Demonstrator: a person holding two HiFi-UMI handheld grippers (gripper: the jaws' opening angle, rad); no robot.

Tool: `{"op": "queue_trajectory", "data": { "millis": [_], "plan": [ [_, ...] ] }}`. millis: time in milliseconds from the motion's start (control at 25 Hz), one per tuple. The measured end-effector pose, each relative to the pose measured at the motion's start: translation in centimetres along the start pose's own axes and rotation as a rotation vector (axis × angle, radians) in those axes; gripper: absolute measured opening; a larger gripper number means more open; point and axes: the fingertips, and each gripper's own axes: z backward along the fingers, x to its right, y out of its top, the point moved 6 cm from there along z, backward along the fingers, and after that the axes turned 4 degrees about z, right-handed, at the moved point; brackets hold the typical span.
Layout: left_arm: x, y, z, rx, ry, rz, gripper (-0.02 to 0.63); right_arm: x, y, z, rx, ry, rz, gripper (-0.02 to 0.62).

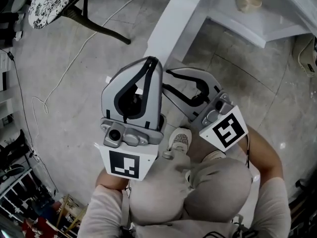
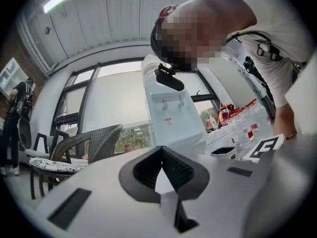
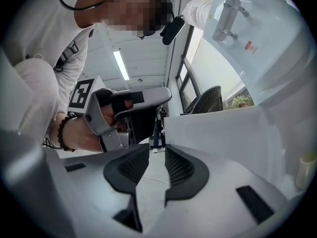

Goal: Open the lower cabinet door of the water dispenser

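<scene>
**Item: lower cabinet door (image 1: 174, 23), water dispenser (image 3: 257, 38).** White panel, seen edge-on from the head view. It stood swung well out from the cabinet, with its free end just ahead of both grippers. The interior shelf (image 1: 237, 26) was exposed to the right of the door and carried a cream roll (image 1: 249, 1). By this layout the opening was judged largely accomplished.

**Item: left gripper (image 2: 161, 150).** Pads pressed together at the tips, with nothing between them. It was held off the floor just beside the door's free end. Contact with the panel could not be made out.

**Item: right gripper (image 3: 157, 152).** Jaws spread a little, with an empty gap through which only floor showed. The door's white face lay close on its right, not touching.

**Item: surroundings.** Tiled floor (image 1: 74, 113) with a loose white cable (image 1: 64, 73); a chair with a patterned cushion (image 1: 52, 1) stood well apart to the left.

**Handling note (judgement).**
- Any further swing would be best given by a flat push on the panel face near the free edge, where leverage is greatest.
- The push should follow the hinge arc rather than a straight line.
- The grippers should be drawn back clear of the door edge so that nothing snags.
- The cable should be kept out from underfoot.
</scene>
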Motion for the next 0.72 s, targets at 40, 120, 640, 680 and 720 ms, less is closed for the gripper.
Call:
{"op": "queue_trajectory", "data": {
  "millis": [40, 120, 640, 680, 720],
  "plan": [
    [0.0, 0.0, 0.0, -0.001, 0.002, -0.004, 0.003, 0.0, -0.1, -0.3, 0.004, 0.003, -0.004, 0.11],
    [0.0, -0.2, 0.0, -0.002, 0.007, -0.013, 0.003, 0.1, -0.2, -0.7, 0.012, 0.009, -0.005, 0.109],
    [-1.5, -1.1, 0.3, -0.012, 0.054, -0.016, 0.003, 0.4, -0.5, -3.4, 0.002, 0.039, 0.008, 0.101],
    [-1.6, -1.0, 0.4, -0.009, 0.055, -0.018, 0.003, 0.4, -0.4, -3.5, 0.003, 0.037, 0.002, 0.101],
    [-1.7, -0.8, 0.5, -0.006, 0.056, -0.02, 0.003, 0.3, -0.3, -3.5, 0.006, 0.036, -0.004, 0.101]
  ]
}}
